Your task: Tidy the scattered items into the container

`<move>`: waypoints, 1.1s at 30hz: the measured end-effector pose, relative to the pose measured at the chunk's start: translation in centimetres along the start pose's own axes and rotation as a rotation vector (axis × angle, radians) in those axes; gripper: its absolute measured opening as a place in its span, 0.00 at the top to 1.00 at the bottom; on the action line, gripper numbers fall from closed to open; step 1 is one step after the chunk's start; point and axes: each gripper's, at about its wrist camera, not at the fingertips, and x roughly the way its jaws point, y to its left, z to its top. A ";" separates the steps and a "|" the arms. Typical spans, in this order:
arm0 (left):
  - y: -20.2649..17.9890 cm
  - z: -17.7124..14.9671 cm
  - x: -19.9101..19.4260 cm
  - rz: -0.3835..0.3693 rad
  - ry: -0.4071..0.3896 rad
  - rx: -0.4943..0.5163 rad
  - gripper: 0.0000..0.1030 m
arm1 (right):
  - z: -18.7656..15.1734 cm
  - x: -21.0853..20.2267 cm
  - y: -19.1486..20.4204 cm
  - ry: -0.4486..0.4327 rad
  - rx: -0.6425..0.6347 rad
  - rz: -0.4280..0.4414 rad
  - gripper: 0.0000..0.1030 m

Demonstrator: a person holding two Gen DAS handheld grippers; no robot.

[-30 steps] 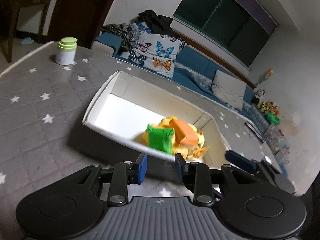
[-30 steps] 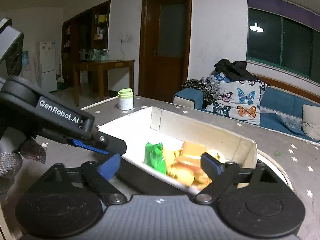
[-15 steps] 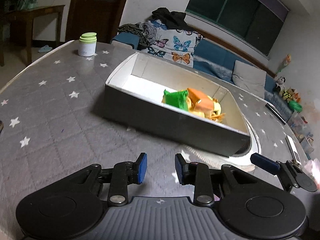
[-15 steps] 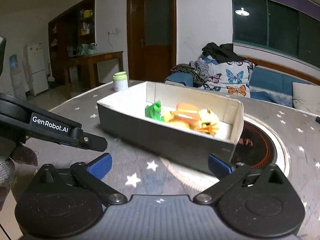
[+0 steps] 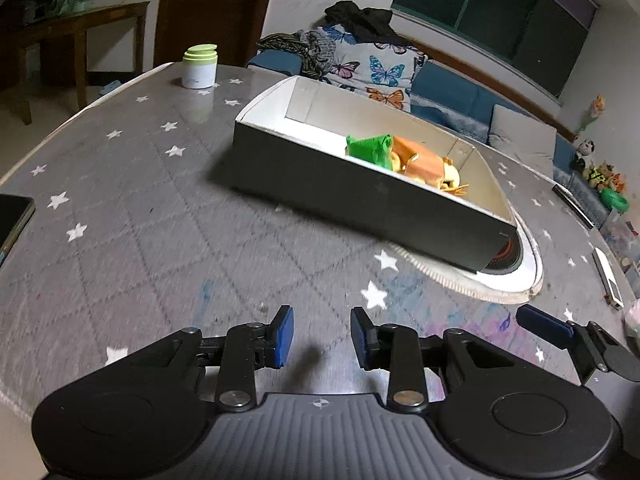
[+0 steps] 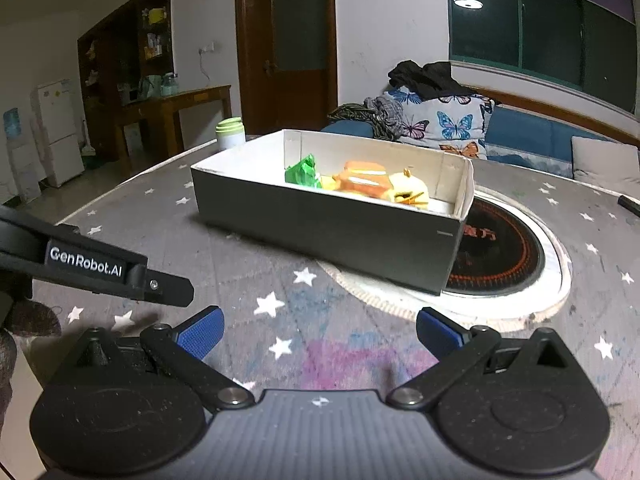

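Left gripper (image 5: 322, 338): fingers narrowly apart, opening, nothing between. Right gripper (image 6: 318, 332): fingers spread wide, empty. Cardboard box (image 6: 328, 224) at 12 o'clock on star-print tabletop (image 6: 248, 264), holding green packet (image 6: 302, 172) and orange packet (image 6: 362, 178).

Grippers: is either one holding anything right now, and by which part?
Nothing is held. The left gripper is opening with only bare table between its pads; the right gripper stands wide open and empty. The box sits untouched.
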 end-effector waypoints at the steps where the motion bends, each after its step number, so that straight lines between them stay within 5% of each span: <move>1: -0.1 -0.1 -0.1 0.005 -0.002 0.008 0.67 | -0.1 0.0 0.1 0.002 0.001 -0.004 0.00; 14: -0.9 -2.1 -1.2 0.101 -0.077 0.045 0.67 | -0.8 -1.2 0.1 0.000 0.029 -0.012 0.00; 33: -1.2 -3.4 -2.8 0.084 -0.076 0.046 0.69 | -1.5 -3.1 1.3 -0.021 -0.007 -0.007 0.00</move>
